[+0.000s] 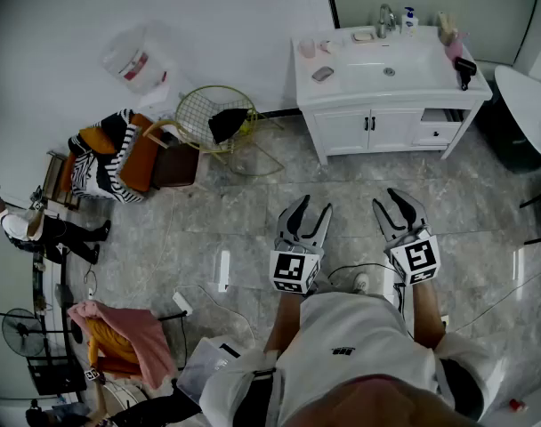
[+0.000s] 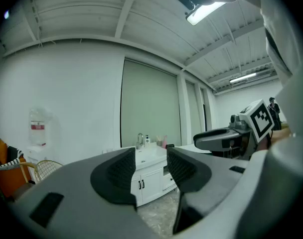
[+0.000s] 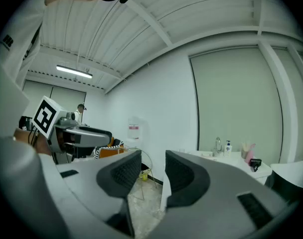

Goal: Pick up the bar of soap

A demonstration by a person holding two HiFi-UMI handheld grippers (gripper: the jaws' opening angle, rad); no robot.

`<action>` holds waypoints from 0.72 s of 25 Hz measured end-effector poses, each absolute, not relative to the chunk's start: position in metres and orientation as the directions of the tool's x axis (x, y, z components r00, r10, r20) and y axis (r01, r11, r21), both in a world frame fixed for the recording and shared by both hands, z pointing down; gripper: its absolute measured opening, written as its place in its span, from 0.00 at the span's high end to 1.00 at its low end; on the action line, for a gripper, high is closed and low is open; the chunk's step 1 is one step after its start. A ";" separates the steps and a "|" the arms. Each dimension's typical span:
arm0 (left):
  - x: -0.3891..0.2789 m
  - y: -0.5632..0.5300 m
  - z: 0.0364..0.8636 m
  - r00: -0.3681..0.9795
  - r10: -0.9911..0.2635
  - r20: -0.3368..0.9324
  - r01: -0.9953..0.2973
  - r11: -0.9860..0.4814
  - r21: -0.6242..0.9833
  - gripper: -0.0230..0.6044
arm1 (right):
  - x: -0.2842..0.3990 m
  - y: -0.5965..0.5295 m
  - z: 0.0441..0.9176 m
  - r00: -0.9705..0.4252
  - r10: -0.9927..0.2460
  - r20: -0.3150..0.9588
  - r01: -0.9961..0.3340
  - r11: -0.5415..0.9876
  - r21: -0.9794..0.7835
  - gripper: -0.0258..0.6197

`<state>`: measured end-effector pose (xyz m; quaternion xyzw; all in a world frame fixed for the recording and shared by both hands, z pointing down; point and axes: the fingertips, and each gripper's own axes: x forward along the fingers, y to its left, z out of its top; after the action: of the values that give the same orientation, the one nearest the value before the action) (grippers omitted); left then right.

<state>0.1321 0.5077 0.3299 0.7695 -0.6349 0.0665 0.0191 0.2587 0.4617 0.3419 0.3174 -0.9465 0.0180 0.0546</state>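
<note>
The white vanity (image 1: 342, 87) with its sink stands at the far side of the room. A pale bar of soap (image 1: 364, 36) appears to lie in a dish beside the faucet (image 1: 386, 18); it is small in this view. My left gripper (image 1: 304, 216) and right gripper (image 1: 398, 205) hang side by side over the tiled floor, well short of the vanity. Both are open with nothing between the jaws. In the left gripper view the vanity (image 2: 152, 179) shows through the gap of the left gripper (image 2: 150, 167). The right gripper (image 3: 152, 177) points toward the wall left of the vanity (image 3: 226, 158).
On the counter lie a cup (image 1: 307, 49), a grey object (image 1: 322, 74), bottles and a dark item (image 1: 464, 69). A wire basket chair (image 1: 213, 118) and a striped orange seat (image 1: 110, 154) stand left. A person (image 1: 26, 225), a fan (image 1: 21, 332) and floor cables (image 1: 208, 296) are nearby.
</note>
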 end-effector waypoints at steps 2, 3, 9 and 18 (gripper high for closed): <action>0.144 0.506 0.326 0.179 -0.977 0.112 -0.981 -0.187 -0.057 0.63 | 0.271 0.463 0.338 -0.795 -0.598 0.100 -0.601 0.799 0.000 0.71; 0.149 0.506 0.324 0.177 -0.979 0.103 -0.981 -0.184 -0.059 0.63 | 0.275 0.464 0.337 -0.797 -0.596 0.095 -0.599 0.801 0.000 0.71; 0.160 0.508 0.319 0.155 -0.985 0.071 -0.985 -0.159 -0.066 0.63 | 0.277 0.464 0.340 -0.824 -0.561 0.086 -0.563 0.826 -0.006 0.71; 0.143 0.494 0.328 0.127 -0.990 0.061 -0.989 -0.131 -0.073 0.64 | 0.255 0.443 0.352 -0.841 -0.532 0.097 -0.535 0.845 0.000 0.71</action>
<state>0.1429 0.4937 0.3279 0.7506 -0.6591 0.0469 -0.0072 0.2549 0.4431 0.3521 0.2779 -0.9594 0.0134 0.0469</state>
